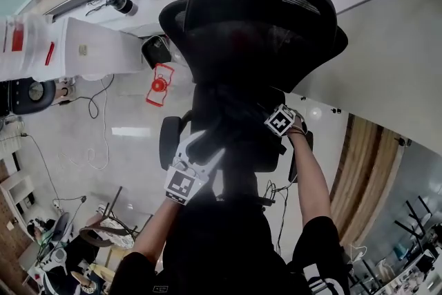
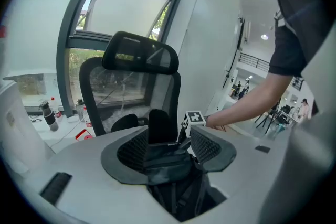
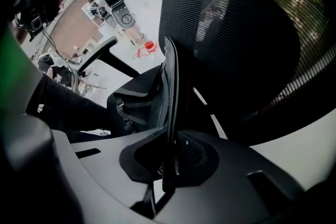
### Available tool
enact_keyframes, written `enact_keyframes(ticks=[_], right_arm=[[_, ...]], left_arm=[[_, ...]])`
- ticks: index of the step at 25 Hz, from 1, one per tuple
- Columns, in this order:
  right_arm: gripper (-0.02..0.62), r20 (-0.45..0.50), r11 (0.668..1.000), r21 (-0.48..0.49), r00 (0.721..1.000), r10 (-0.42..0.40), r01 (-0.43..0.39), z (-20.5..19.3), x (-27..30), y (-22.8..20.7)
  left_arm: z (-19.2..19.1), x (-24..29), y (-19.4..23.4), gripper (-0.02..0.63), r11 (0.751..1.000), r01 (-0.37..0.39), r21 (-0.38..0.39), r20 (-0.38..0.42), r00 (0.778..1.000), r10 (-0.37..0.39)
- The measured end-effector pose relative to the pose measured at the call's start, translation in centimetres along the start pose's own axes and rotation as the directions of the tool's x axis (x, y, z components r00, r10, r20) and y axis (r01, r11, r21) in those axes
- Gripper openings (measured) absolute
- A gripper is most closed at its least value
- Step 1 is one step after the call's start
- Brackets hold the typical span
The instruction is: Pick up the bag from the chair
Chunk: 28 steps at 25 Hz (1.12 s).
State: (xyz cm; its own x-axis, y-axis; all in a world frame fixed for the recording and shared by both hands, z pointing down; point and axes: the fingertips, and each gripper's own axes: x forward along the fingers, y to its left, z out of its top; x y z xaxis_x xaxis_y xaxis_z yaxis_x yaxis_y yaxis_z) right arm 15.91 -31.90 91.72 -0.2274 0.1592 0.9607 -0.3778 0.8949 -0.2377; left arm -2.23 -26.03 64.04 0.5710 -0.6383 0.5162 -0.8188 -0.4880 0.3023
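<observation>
A black bag (image 1: 233, 126) sits on the seat of a black mesh-backed office chair (image 1: 262, 17). My left gripper (image 1: 205, 147) reaches in from the near left. In the left gripper view its jaws (image 2: 169, 147) stand wide around the bag's top (image 2: 165, 157), and I see no squeeze on it. My right gripper (image 1: 276, 119) comes from the right, pointing steeply down. In the right gripper view it (image 3: 170, 157) is shut on a thin black strap (image 3: 171, 86) of the bag, which runs upward from the pads. The bag's body (image 3: 134, 105) lies beyond, against the chair back (image 3: 252, 50).
The chair's armrests (image 1: 169, 140) flank the seat. A white desk (image 1: 90, 48) stands to the left, with bottles (image 1: 124, 3) on a ledge by the window. A red object (image 1: 160, 85) and cables (image 1: 97, 107) lie on the floor. A white wall (image 1: 387, 52) stands to the right.
</observation>
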Motion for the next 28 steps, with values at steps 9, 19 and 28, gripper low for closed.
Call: enact_keyframes(ticks=[9, 19, 28], right_arm=[[0.02, -0.014, 0.992, -0.123, 1.0, 0.018, -0.02, 2.6, -2.0, 5.2], [0.018, -0.062, 0.975, -0.222, 0.998, 0.01, -0.024, 3.5, -5.7, 9.0], [0.018, -0.111, 0.921, -0.387, 0.994, -0.004, -0.04, 2.6, -11.2, 14.4]], left_arm=[[-6.9, 3.9, 5.0, 0.242, 0.903, 0.053, 0.426, -0.269, 0.961, 0.071], [-13.2, 8.1, 6.1, 0.262, 0.793, 0.248, 0.556, -0.501, 0.861, 0.082], [-19.7, 8.3, 3.9, 0.278, 0.735, 0.418, 0.534, -0.648, 0.76, 0.039]])
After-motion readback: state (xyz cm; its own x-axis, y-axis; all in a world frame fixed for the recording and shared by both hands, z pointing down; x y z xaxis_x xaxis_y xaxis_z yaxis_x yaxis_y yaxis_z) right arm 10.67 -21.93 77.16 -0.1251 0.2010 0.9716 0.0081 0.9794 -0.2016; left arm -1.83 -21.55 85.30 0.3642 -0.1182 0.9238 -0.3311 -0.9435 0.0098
